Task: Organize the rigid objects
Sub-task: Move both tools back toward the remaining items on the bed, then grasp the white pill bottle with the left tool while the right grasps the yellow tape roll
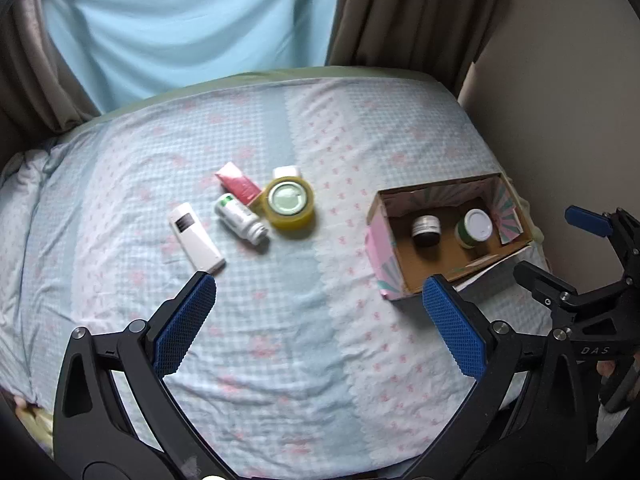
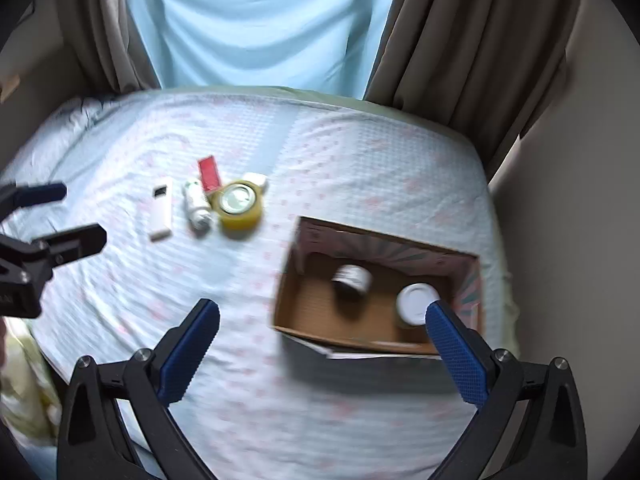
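Note:
A cardboard box (image 1: 378,216) (image 2: 288,276) lies open on the bed and holds a dark jar (image 1: 426,231) (image 2: 352,280) and a white-lidded jar (image 1: 474,227) (image 2: 416,302). To its left lie a white remote (image 1: 196,238) (image 2: 161,214), a white bottle (image 1: 241,219) (image 2: 197,206), a pink tube (image 1: 238,184) (image 2: 209,174), a yellow tape roll (image 1: 291,205) (image 2: 239,206) and a small white item (image 1: 286,171) (image 2: 256,179). My left gripper (image 1: 318,300) (image 2: 60,216) is open and empty above the bed. My right gripper (image 2: 322,316) (image 1: 560,240) is open and empty over the box's near edge.
The bed (image 1: 304,320) has a pale blue and pink checked sheet. Brown curtains (image 1: 404,12) and a light blue curtain (image 1: 180,20) hang behind it. A beige wall (image 1: 560,80) stands close on the right, beside the box.

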`<act>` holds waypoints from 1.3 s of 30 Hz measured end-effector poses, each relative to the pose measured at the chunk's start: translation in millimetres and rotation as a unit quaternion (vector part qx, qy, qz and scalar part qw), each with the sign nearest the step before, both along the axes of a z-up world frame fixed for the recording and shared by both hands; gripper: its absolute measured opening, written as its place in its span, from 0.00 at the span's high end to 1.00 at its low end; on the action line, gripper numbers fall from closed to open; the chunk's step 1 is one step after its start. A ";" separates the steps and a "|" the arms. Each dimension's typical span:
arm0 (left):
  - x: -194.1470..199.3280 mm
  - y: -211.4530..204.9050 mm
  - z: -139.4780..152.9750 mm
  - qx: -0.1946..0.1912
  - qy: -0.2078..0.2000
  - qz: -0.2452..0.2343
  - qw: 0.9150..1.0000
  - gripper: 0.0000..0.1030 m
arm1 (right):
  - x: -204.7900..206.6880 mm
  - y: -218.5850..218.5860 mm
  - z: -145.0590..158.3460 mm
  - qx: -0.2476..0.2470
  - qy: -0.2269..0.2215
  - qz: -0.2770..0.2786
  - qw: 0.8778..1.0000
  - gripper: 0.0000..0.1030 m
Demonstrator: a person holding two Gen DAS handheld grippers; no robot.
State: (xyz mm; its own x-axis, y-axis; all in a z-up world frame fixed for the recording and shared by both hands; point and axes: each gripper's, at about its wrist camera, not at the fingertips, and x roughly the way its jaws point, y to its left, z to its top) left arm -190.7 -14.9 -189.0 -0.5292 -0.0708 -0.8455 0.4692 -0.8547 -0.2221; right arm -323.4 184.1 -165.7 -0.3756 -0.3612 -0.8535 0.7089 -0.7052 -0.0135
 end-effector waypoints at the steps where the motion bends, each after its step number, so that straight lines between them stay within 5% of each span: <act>1: 9.6 -11.6 -3.7 0.000 0.000 0.000 1.000 0.00 | 8.4 -8.1 1.5 -0.009 -0.006 -0.012 1.000 0.00; 8: 59.5 -92.1 -30.3 0.012 0.001 0.018 1.000 0.00 | 45.8 -68.2 4.3 -0.059 -0.029 -0.065 0.996 0.00; 9: 60.6 -102.7 -33.9 0.020 0.018 -0.013 1.000 0.00 | 47.5 -75.3 4.2 -0.061 -0.027 -0.070 0.995 0.00; 17: 35.1 -164.1 -71.1 0.086 0.015 -0.012 0.996 0.00 | 38.9 -133.1 -6.5 -0.092 -0.003 -0.090 0.992 0.00; 26: -58.1 -198.7 -161.8 0.244 -0.025 0.005 0.969 0.00 | -5.9 -181.1 -69.4 -0.072 0.008 -0.044 0.996 0.00; 32: -132.5 -203.4 -238.9 0.300 -0.096 0.012 0.949 0.01 | -35.4 -215.4 -132.9 -0.043 0.004 -0.029 0.999 0.00; 39: -175.4 -195.8 -308.6 0.311 -0.166 0.025 0.935 0.07 | -63.9 -235.7 -203.0 -0.055 -0.016 -0.062 0.996 0.00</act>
